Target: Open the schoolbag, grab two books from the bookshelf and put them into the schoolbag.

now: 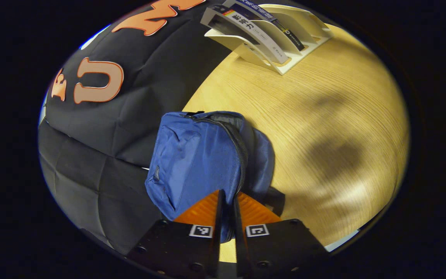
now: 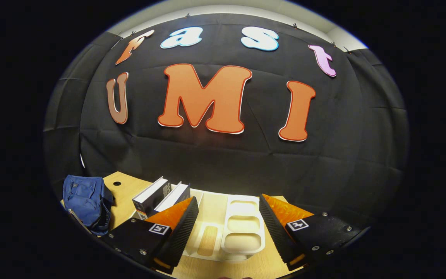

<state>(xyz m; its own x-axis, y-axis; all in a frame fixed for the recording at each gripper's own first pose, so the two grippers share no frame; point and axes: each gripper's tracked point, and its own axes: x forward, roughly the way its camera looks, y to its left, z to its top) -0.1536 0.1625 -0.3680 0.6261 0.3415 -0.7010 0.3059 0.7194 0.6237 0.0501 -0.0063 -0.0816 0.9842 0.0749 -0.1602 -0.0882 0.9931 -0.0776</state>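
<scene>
Blue schoolbag (image 1: 198, 155) stands partly unzipped; two books (image 2: 161, 196) lean in white bookshelf (image 2: 242, 224).

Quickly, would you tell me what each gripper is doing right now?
Left gripper: nearly closed on the schoolbag by its zip.
Right gripper: open, holding nothing, facing the bookshelf.
</scene>
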